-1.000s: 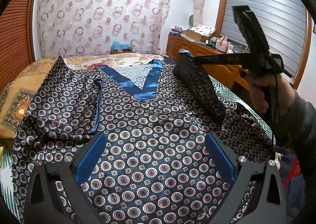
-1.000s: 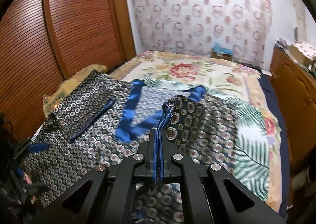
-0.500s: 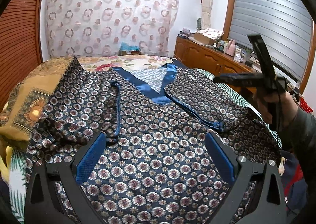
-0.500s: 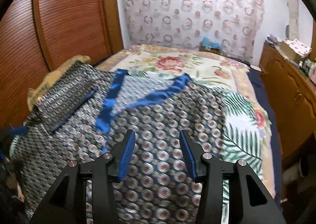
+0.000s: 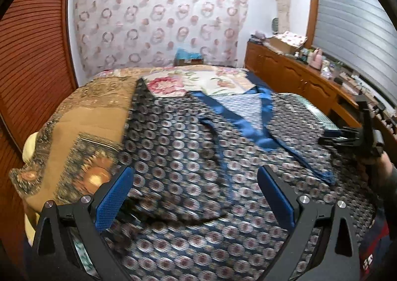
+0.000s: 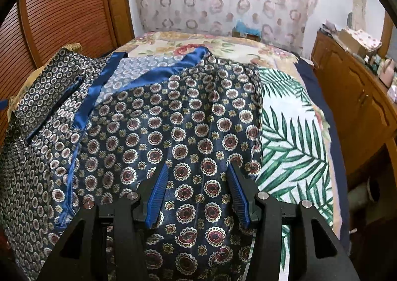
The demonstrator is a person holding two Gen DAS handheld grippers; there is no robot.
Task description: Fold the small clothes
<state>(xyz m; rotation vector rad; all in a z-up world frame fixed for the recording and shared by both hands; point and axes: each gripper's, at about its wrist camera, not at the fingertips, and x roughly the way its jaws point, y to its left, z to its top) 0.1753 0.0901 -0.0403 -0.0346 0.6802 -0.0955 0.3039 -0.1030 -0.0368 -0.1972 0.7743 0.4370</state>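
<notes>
Garment (image 6: pixel 188 117), apparently one, on bed (image 6: pixel 292 137), two tongs, left (image 5: pixel 196 196) and right (image 6: pixel 197 189), gaping, empty

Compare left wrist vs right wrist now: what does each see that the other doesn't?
Left wrist only: the brown blanket beside the robe, the shutter, and the right gripper hovering at the robe's edge, jaws hard to read from here.

Right wrist only: the palm-leaf sheet right of the robe, and its own open gripper low over the fabric.

Both: the patterned robe with blue collar spread on the bed, the curtain, and the cabinet. The left gripper is open, holding nothing.
</notes>
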